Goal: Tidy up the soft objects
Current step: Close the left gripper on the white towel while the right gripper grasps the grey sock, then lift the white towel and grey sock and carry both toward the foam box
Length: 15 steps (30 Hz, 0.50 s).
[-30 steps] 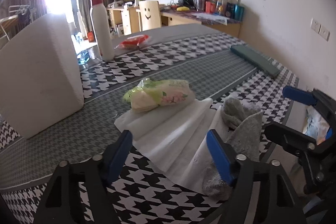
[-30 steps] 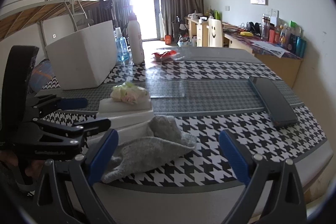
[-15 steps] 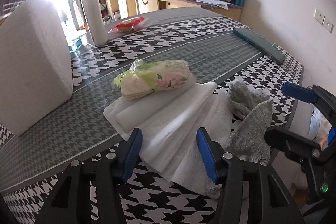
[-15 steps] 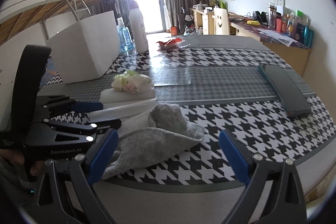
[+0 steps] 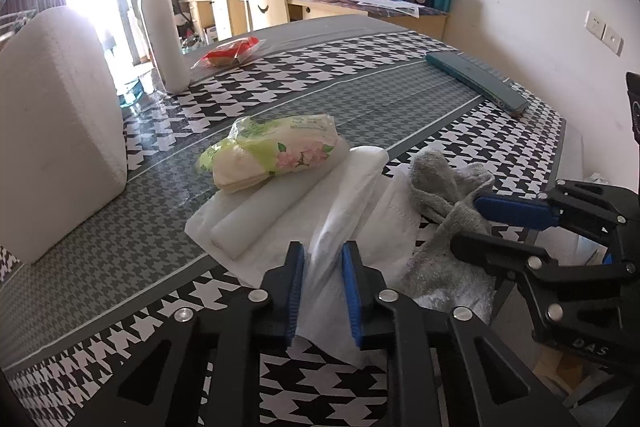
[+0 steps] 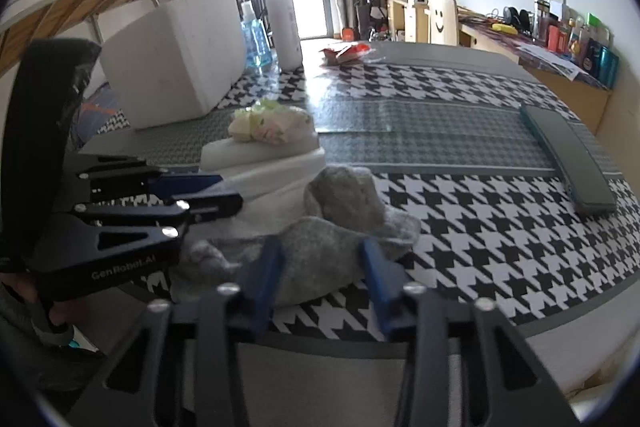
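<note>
Left gripper (image 5: 323,281), jaws just closing, pinched on the raised fold of thin white tissue sheet (image 5: 340,211) at the near edge of the houndstooth-patterned table (image 5: 460,75). Right gripper (image 6: 320,273), jaws also just closing, clamped around crumpled grey knitted sock (image 6: 340,223), lying just beside the tissue. Behind, touching the sheet: green floral-printed tissue pack (image 5: 276,155) atop a white folded cloth (image 5: 256,223).

Left gripper (image 5: 322,291) closed on white cloth (image 5: 360,211); right gripper (image 6: 322,279) on grey sock (image 6: 344,223).
</note>
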Tool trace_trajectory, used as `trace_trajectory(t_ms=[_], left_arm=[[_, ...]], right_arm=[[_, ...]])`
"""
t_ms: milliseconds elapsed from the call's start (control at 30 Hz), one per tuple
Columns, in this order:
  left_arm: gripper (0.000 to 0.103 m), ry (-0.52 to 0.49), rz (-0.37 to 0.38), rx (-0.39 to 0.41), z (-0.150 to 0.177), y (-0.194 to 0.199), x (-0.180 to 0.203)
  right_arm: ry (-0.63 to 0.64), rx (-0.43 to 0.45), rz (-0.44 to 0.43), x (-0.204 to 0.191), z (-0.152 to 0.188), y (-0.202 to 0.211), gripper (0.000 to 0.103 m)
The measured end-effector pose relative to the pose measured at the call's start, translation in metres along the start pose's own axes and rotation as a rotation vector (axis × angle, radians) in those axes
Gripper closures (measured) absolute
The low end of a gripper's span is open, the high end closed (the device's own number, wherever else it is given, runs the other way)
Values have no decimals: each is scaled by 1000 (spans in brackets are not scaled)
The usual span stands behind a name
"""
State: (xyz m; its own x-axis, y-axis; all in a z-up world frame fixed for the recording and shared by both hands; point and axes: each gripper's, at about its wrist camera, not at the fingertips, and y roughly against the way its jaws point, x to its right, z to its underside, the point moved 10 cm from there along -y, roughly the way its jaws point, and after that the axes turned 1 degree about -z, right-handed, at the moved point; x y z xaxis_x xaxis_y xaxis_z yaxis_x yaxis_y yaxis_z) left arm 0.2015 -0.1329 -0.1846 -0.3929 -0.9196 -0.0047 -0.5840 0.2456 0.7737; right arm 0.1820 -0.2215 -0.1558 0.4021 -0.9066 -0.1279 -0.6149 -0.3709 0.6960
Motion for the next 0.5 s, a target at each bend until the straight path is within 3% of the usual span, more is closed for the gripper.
trace_trajectory(t_ms=[167, 300, 500], left_arm=[[91, 8, 15, -5, 1, 1, 0], [95, 30, 31, 3, 0, 4, -3], [96, 34, 59, 56, -7, 21, -3]], right_arm=[[9, -9, 13, -1, 3, -2, 87], [-17, -10, -3, 3, 1, 4, 92], [-52, 99, -17, 12, -20, 36, 92]])
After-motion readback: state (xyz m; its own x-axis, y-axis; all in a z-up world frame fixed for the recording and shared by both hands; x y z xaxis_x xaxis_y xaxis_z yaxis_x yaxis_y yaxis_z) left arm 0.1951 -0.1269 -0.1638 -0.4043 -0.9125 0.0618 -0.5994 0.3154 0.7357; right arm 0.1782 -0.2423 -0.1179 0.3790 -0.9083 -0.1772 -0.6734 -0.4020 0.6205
